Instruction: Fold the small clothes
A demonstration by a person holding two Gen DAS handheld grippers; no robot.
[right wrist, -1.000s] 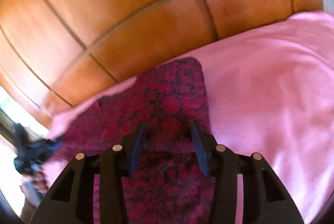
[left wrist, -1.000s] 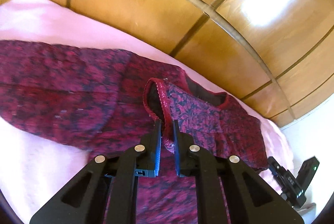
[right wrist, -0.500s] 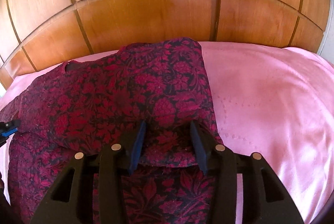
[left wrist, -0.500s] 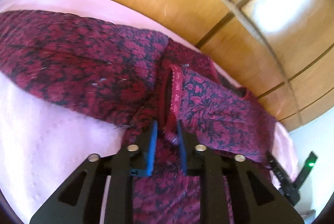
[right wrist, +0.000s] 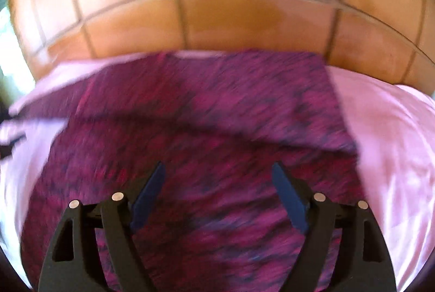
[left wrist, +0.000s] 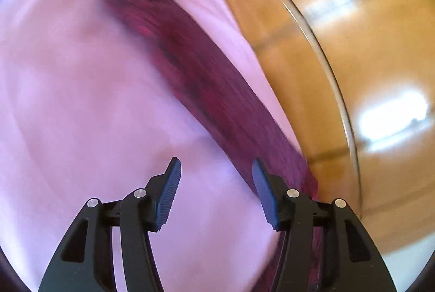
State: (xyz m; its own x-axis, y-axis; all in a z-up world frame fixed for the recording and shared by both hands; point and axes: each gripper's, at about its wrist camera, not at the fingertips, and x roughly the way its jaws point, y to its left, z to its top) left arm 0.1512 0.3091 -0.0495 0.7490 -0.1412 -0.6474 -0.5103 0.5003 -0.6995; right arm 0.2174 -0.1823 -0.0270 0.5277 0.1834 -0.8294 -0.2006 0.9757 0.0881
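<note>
A dark red floral garment (right wrist: 206,129) lies on the pink bed sheet (right wrist: 394,129), folded over itself. In the blurred left wrist view a long sleeve of the garment (left wrist: 206,80) stretches away along the sheet (left wrist: 81,101). My left gripper (left wrist: 216,164) is open and empty, over the sheet just left of the sleeve. My right gripper (right wrist: 217,169) is open and empty, above the middle of the garment. Both views are motion-blurred.
A glossy wooden headboard (right wrist: 217,20) runs along the far side of the bed; it also shows in the left wrist view (left wrist: 367,47) at the right. The pink sheet spreads wide to the left of the sleeve.
My left gripper has opened and let go of the garment's edge, then swung left toward the sleeve. My right gripper stays open and has pulled back a little over the garment.
</note>
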